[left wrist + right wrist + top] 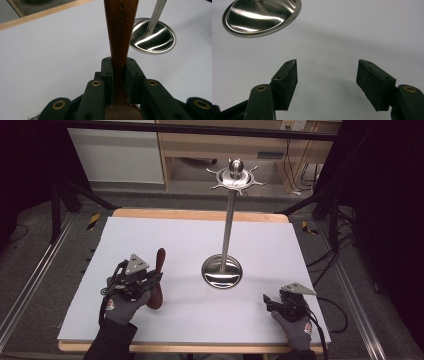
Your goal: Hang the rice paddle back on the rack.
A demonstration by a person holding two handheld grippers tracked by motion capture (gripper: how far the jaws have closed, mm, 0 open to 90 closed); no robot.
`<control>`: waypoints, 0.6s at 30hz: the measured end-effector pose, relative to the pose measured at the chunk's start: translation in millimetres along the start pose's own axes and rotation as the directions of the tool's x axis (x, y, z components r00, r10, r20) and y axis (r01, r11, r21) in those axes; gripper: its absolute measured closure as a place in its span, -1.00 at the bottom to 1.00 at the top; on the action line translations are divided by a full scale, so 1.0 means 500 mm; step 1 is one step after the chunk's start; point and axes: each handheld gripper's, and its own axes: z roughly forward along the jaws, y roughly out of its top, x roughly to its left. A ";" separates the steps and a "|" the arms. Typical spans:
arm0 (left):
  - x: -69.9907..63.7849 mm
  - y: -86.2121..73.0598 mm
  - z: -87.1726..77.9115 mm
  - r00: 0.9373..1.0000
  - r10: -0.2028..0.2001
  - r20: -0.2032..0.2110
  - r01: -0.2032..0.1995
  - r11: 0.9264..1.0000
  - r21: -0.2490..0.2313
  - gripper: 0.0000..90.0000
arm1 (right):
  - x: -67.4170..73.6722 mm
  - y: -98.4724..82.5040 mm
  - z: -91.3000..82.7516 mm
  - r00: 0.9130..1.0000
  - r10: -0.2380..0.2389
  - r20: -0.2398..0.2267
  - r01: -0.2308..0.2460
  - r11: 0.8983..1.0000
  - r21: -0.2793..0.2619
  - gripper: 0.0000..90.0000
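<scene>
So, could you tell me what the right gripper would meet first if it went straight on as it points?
Probably bare table first. The stand's base lies ahead but off to the left of the open right gripper.

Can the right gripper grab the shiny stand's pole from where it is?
Probably yes: the right gripper is open with nothing in it, and bare table lies between it and the pole.

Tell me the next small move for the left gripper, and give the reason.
Probably lift the wooden utensil off the table and carry it toward the steel stand. The left gripper is already shut on its handle, the stand's hooks hang bare, and the right gripper rests open.
</scene>
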 end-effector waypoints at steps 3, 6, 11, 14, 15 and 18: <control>-0.001 0.005 -0.006 1.000 -0.005 0.001 0.005 1.000 -0.028 0.73 | 0.000 0.000 0.000 1.000 0.000 0.001 0.000 1.000 0.000 -0.26; 0.002 0.010 -0.012 1.000 -0.012 0.007 0.013 0.998 -0.057 0.73 | 0.000 0.000 0.001 1.000 0.002 0.000 -0.002 1.000 -0.001 -0.26; 0.005 0.021 -0.020 0.999 -0.035 0.023 0.038 0.994 -0.101 0.73 | 0.001 -0.001 0.001 1.000 0.005 0.002 -0.005 1.000 -0.002 -0.26; 0.007 0.028 -0.024 0.999 -0.038 0.035 0.042 0.992 -0.120 0.73 | 0.001 -0.001 0.001 1.000 0.002 0.005 -0.002 1.000 -0.003 -0.26; 0.008 0.032 -0.027 0.998 -0.042 0.040 0.047 0.990 -0.131 0.73 | 0.001 -0.001 0.001 1.000 0.001 0.006 -0.001 1.000 -0.005 -0.26; 0.007 0.039 -0.033 0.998 -0.043 0.043 0.049 0.988 -0.148 0.73 | 0.000 -0.001 0.000 1.000 0.002 0.007 -0.002 1.000 -0.008 -0.26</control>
